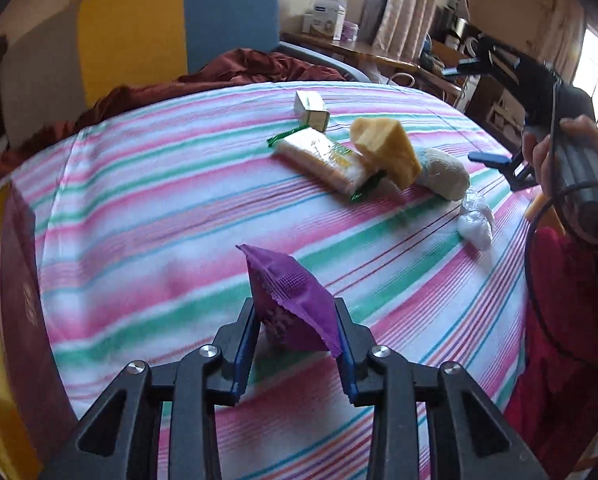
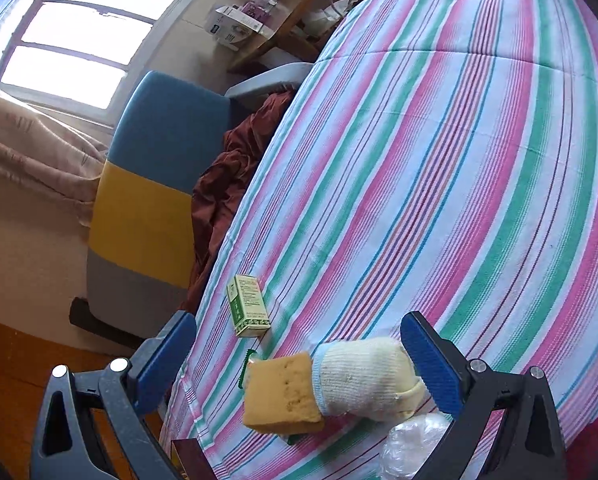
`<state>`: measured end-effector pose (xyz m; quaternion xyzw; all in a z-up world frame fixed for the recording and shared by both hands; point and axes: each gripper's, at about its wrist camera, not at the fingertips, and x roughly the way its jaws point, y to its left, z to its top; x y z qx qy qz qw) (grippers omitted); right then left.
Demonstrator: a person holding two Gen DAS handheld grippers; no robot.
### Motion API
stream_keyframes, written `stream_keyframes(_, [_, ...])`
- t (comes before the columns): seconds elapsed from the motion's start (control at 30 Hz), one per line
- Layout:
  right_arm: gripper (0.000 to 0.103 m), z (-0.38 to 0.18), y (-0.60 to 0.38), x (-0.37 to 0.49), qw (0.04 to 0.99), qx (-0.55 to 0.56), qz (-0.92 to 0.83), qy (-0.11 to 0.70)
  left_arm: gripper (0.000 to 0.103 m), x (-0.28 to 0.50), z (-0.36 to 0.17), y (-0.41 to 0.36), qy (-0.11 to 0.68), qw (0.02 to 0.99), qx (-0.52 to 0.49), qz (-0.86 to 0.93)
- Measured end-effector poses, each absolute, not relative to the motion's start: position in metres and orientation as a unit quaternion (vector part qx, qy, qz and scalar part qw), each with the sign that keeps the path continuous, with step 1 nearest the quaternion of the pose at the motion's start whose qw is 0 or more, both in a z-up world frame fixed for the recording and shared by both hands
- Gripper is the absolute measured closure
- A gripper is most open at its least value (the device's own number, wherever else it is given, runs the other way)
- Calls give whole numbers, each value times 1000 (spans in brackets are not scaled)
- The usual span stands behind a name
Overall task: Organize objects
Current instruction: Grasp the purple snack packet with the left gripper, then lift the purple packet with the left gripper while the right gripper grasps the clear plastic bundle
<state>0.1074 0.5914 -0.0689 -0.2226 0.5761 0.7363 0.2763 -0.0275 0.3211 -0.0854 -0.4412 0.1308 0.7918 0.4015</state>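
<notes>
My left gripper is shut on a purple foil packet and holds it above the striped bedspread. Farther back lie a small green-and-white box, a clear packet of wafers, a yellow sponge, a rolled white sock and a clear plastic bag. My right gripper is open, hovering over the sponge and sock; it also shows at the right of the left wrist view. The box lies beyond.
A dark red box sits at the bed's left edge. A blue, yellow and grey chair with a maroon cloth stands beside the bed. A wooden desk with boxes is behind. The plastic bag lies under my right gripper.
</notes>
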Motion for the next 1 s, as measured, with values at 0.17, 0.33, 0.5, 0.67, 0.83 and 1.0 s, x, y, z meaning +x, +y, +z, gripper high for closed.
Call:
stream_keyframes(0.17, [0, -70, 592, 104, 283, -236, 736, 567, 73, -31, -90, 323, 113, 416, -443, 786])
stream_keyframes(0.33, [0, -74, 588, 95, 275, -256, 740, 558, 73, -27, -93, 329, 107, 421, -441, 785])
stream_keyframes(0.5, [0, -78, 579, 82, 268, -292, 741, 542, 74, -33, -94, 324, 96, 430, -445, 780])
stream_keyframes(0.67, [0, -76, 572, 75, 278, -309, 751, 514, 64, -37, -93, 313, 59, 447, -463, 763])
stream_keyframes(0.83, [0, -80, 577, 82, 283, -299, 742, 530, 60, -27, -82, 314, 107, 440, -436, 777])
stream_keyframes(1.0, [0, -78, 577, 83, 272, -292, 744, 537, 60, -19, -67, 327, 164, 447, -402, 782])
